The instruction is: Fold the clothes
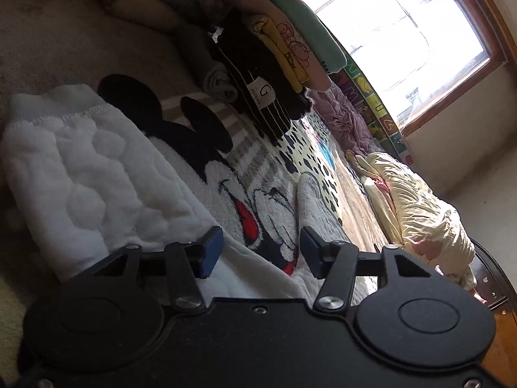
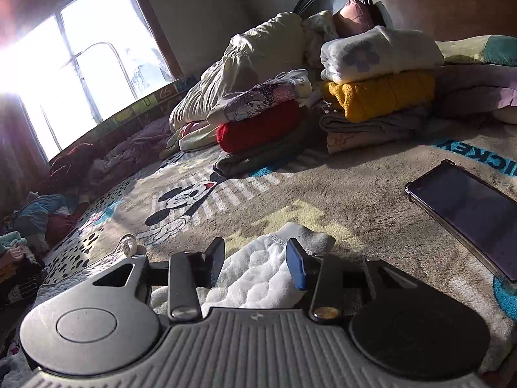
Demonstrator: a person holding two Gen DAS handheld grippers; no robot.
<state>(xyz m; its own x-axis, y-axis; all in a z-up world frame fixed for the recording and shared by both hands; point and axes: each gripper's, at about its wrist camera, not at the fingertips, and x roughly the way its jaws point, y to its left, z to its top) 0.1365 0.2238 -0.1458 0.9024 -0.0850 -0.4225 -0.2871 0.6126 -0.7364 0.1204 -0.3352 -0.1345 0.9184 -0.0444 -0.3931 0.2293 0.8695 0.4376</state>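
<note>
White quilted garment [image 2: 258,274] lies on the Mickey blanket [image 2: 339,200], its bunched edge between the right gripper's [image 2: 255,258] wide-open, empty fingers. Left gripper [image 1: 261,252], equally open and empty, hovers just right of it. Judged a regrasp mid-fold: close on an edge next. Folded stacks [image 2: 378,97] sit beyond.

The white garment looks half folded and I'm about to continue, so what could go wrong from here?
1. Both sets of jaws are open, so the white garment is loose. A one-sided pinch by the right gripper or left gripper could skew the fold.
2. The phone lies close by on the blanket; a sweep might knock it.
3. Jaws may snag the blanket's pile.
</note>
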